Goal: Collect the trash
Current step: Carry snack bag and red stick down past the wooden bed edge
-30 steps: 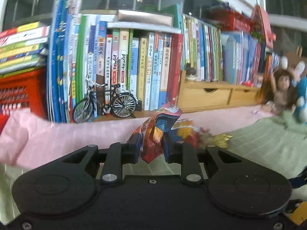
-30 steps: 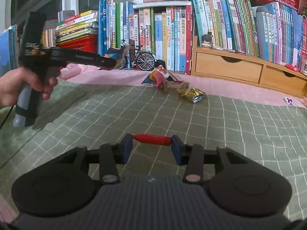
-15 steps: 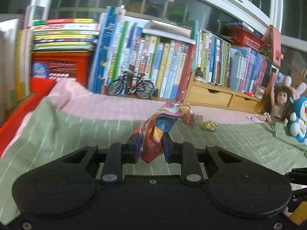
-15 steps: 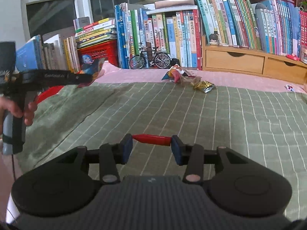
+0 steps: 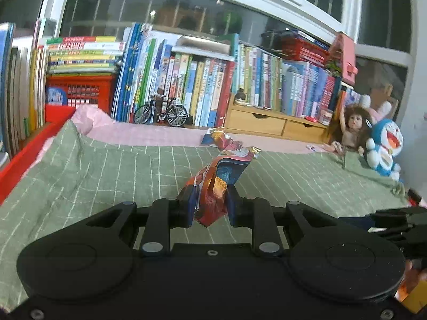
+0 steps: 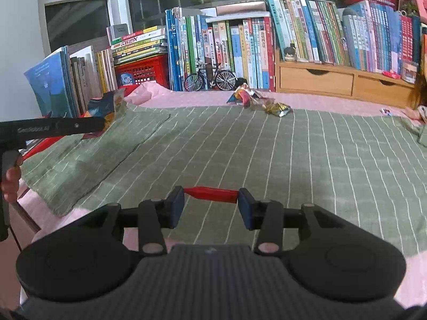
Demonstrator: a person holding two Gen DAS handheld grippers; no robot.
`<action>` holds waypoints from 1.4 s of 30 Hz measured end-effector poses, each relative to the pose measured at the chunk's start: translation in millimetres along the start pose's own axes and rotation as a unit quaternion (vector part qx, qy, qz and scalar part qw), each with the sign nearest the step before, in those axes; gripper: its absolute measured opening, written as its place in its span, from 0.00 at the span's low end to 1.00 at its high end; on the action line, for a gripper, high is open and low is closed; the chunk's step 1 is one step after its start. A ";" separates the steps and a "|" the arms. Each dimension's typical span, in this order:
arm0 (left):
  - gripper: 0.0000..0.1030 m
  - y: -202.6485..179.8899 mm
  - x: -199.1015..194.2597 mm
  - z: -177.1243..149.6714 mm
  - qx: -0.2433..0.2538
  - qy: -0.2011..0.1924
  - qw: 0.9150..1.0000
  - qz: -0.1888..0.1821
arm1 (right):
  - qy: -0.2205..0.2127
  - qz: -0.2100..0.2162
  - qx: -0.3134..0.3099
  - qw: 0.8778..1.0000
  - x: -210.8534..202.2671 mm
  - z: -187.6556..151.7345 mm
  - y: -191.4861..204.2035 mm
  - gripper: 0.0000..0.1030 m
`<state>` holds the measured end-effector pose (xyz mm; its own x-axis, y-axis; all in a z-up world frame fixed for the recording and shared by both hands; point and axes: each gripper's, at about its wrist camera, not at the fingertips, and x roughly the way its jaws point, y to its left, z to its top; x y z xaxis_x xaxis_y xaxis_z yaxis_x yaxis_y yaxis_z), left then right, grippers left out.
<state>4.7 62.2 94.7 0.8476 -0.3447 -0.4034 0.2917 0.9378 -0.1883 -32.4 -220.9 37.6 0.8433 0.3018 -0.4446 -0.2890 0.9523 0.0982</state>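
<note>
While the left claw (image 5: 208, 204) is clamped on a red snack wrapper (image 5: 216, 184) and the right claw (image 6: 210, 206) grips a red strip (image 6: 210, 194), the remaining wrapper pile (image 6: 259, 102) lies far ahead on the bed (image 6: 267, 149) by the books, about straight ahead of the right claw.

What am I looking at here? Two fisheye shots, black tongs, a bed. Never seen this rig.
No robot: a person carries one pair of handheld tongs in each hand, each with a camera looking along its fingers. In the left view, the left tongs are shut on a crumpled red snack wrapper. In the right view, the right tongs grip a small red strip by its ends. Below lies a green checked blanket; more wrappers wait near the books.
</note>
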 end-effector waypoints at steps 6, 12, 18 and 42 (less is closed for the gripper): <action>0.22 -10.6 -19.0 -16.4 0.002 0.010 1.000 -0.009 | 0.003 -0.008 0.010 1.000 -15.4 -18.8 7.8 0.47; 0.22 -20.1 -32.2 -28.9 0.010 0.013 1.000 -0.016 | 0.002 -0.017 0.006 1.000 -31.3 -32.6 14.0 0.48; 0.23 -32.2 -48.6 -46.0 0.020 0.013 0.999 -0.028 | 0.004 -0.022 0.008 1.000 -44.6 -44.7 19.1 0.48; 0.22 -53.9 -119.7 -111.7 0.027 0.069 0.996 -0.048 | 0.021 0.017 0.016 0.999 -83.8 -92.5 49.6 0.48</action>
<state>-162.0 48.2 53.2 0.7470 -0.4324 -0.5050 0.3959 0.8996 -0.1846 -159.4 -203.2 -2.7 0.8130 0.3327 -0.4778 -0.3018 0.9426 0.1429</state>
